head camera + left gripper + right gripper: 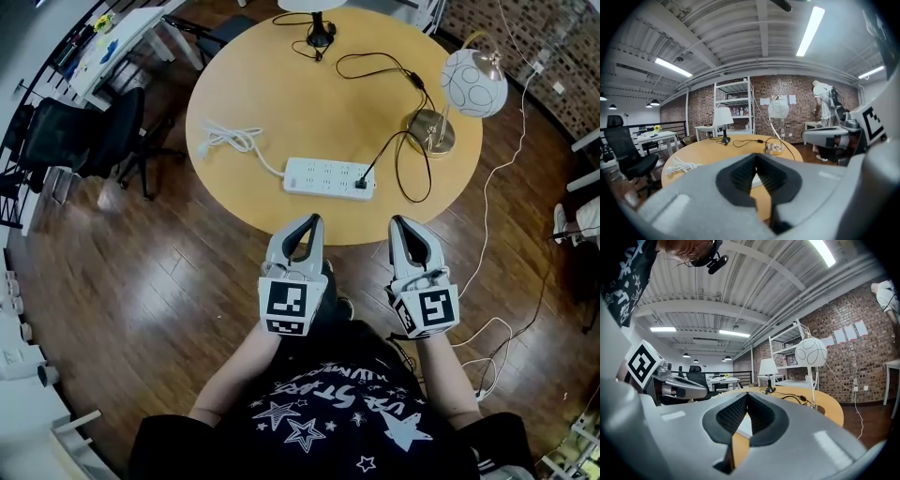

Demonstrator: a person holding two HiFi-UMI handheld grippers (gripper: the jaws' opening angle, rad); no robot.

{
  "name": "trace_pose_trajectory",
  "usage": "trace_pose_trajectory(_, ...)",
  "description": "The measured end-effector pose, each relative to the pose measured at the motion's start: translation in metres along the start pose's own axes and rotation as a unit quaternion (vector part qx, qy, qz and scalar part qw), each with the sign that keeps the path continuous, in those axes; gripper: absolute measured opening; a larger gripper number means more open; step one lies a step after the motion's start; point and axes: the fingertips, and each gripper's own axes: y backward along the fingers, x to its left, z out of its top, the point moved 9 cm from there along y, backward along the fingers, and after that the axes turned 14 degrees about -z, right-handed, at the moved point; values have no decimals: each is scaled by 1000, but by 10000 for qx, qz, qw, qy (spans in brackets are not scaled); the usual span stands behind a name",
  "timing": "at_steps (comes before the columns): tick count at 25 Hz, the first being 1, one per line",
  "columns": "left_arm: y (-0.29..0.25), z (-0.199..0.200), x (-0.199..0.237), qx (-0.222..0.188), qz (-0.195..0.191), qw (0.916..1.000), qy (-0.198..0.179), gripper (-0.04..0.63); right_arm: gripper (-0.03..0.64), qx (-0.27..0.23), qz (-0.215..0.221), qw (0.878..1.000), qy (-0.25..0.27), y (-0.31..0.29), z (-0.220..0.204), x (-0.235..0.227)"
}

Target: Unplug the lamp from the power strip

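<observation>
Inventory, from my remote station:

- Round pale wooden table [281,84]: fills the upper head view.
- White oblong power strip [328,176]: lies flat near the table's 6 o'clock edge, long axis running roughly 9 to 3 o'clock.
- Small black plug [360,184]: seated at the strip's 3 o'clock end, with its black cord looping off toward 1 o'clock.
- Lamp with a white globe shade [473,82]: stands at the table's 2 o'clock side on a round brassy base.
- Coiled white cable [230,139]: at the strip's 9 o'clock end.
- Left gripper [312,222]: I see its jaws together on nothing, off the table's 6 o'clock edge, pointing to 12.
- Right gripper [400,223]: likewise closed and empty, beside it.
</observation>
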Motion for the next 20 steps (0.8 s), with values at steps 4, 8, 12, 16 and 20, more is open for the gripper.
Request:
trace_pose_trajectory(4, -13, -11, 17, 132, -166, 9997, 110, 3, 9, 182, -159, 9997, 84, -15, -9, 0)
trace_pose_trajectory(8, -32, -18, 38, 177, -293, 9994, 70, 3, 9, 349, -289, 9988, 200, -35, -13, -1)
trace_pose_trajectory(12, -56, -26, 55, 202, -395, 9988, 194, 3, 9, 634, -428, 9968, 251, -57, -27, -4)
trace_pose_trajectory(16, -81, -40, 62, 345, -773, 9963, 172, 3, 9, 898, -403, 9939, 499, -76, -44, -3)
trace_pose_trajectory(20, -101, -57, 76, 667, -1008, 9926, 101, 3, 9, 1044, -288, 9919, 662, -90, -55, -3)
